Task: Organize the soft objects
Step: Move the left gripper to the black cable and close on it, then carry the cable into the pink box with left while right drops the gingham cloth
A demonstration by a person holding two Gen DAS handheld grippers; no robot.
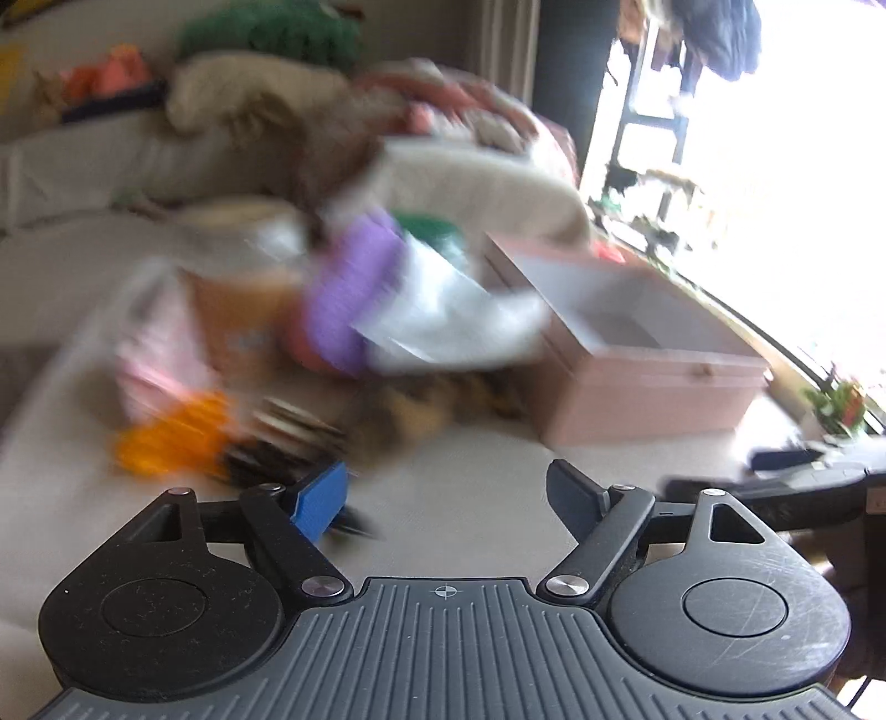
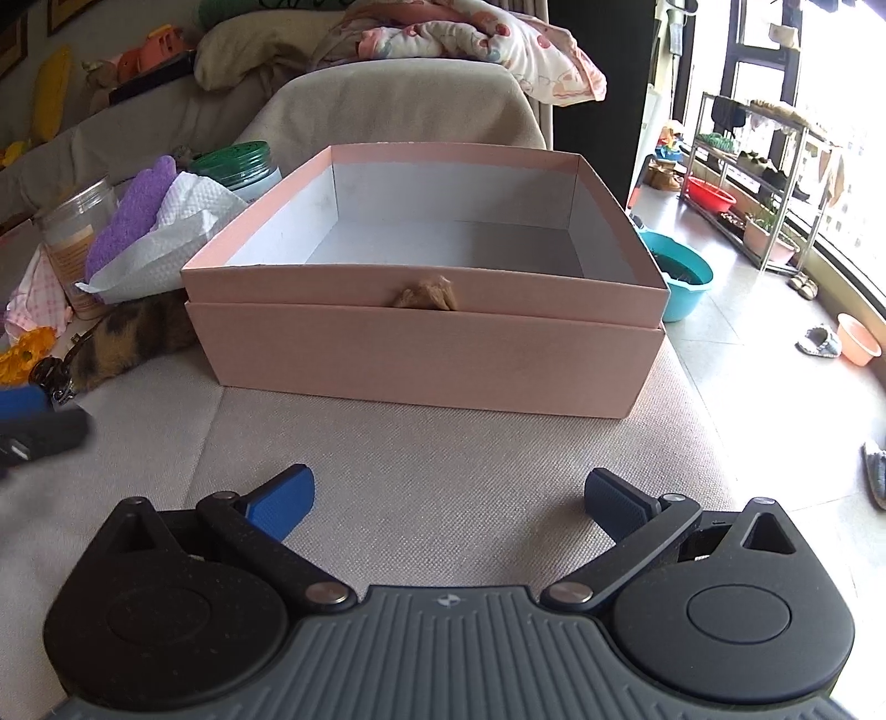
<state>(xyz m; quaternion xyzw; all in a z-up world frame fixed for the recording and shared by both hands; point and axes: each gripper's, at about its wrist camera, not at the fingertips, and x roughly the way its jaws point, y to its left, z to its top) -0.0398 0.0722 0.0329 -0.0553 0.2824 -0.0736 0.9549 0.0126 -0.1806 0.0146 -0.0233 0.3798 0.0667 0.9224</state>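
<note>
An open, empty pink box (image 2: 421, 354) stands on the beige sofa seat (image 2: 443, 471); it also shows in the blurred left wrist view (image 1: 653, 382). Left of it lies a pile: a purple sponge (image 2: 133, 216), white tissue (image 2: 177, 232), a brown-black furry piece (image 2: 127, 338), a pink checked cloth (image 2: 27, 299) and an orange item (image 2: 22, 354). The left view shows the purple sponge (image 1: 349, 288), the tissue (image 1: 443, 315) and the furry piece (image 1: 421, 410). My left gripper (image 1: 448, 498) is open and empty before the pile. My right gripper (image 2: 448, 498) is open and empty before the box.
A clear plastic jar (image 2: 77, 238) and a green-lidded jar (image 2: 238, 166) stand in the pile. Cushions and a patterned blanket (image 2: 487, 39) lie on the sofa back. The sofa edge drops to tiled floor at right, with basins (image 2: 675, 277) and a rack (image 2: 764, 166).
</note>
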